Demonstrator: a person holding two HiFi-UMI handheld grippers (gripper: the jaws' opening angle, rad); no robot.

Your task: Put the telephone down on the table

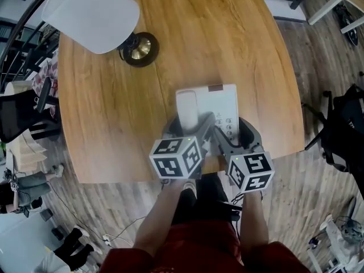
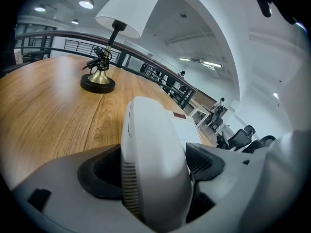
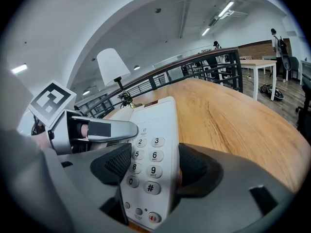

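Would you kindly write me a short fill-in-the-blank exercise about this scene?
The left gripper is shut on the ____ of the telephone.
The right gripper is shut on the telephone at its ____.
The shade of the lamp is ____.
Missing: handset; keypad; white.

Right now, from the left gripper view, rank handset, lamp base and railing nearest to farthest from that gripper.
1. Handset: clamped in the left gripper.
2. Lamp base: ahead-left on the table.
3. Railing: beyond the table's far edge.

Right tongs (image 3: 153, 170) grip the white telephone (image 3: 151, 125) at its keypad, wooden table (image 3: 233, 115) beyond
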